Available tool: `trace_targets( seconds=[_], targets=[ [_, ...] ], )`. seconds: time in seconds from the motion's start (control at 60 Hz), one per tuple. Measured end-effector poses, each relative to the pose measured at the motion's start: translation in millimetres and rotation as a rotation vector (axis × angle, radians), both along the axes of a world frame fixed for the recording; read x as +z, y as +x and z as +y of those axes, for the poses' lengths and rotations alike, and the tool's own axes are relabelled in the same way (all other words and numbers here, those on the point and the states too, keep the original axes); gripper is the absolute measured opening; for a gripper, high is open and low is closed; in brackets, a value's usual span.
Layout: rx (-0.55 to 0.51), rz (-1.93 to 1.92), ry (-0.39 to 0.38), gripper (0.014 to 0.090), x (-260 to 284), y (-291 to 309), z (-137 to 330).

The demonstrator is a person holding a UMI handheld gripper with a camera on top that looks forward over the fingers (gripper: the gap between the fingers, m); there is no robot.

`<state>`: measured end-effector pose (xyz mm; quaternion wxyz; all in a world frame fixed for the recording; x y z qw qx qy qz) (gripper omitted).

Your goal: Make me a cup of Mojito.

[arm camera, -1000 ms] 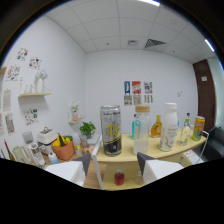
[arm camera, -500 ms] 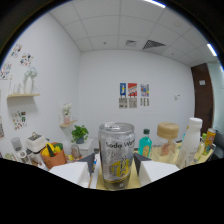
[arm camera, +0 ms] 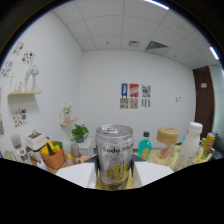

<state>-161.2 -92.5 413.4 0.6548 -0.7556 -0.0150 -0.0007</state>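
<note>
A white-walled room with a panelled ceiling and three small posters [arm camera: 134,96] on the far wall forms the background. A silver aluminium can labelled "Soda Water" with yellow print [arm camera: 114,156] is seen upright and very close, standing between the two white fingers of the gripper [arm camera: 114,176]; whether the pads are pressed against it cannot be told, since the contact faces are hidden. Beyond the can, a teal glass bottle [arm camera: 144,147], a cork-lidded jar [arm camera: 167,141] and a white plastic bottle [arm camera: 190,143] are ranged to one side, a small potted plant [arm camera: 78,133] and an orange pot of yellow items [arm camera: 52,155] to the other. Should the thin wall be squeezed too hard, denting may be expected; a loose or off-centre hold could let the can slip or tilt, and soda could be spilled if it is open.
</note>
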Motion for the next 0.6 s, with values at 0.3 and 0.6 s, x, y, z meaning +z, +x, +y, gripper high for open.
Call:
trace_targets(
  seconds=[0.3, 0.6],
  targets=[
    [0.078, 0.052, 0.08, 0.0509, 40, 8, -60],
    [0.064, 0.073, -0.029, 0.0504, -64, 59, -121]
  ],
)
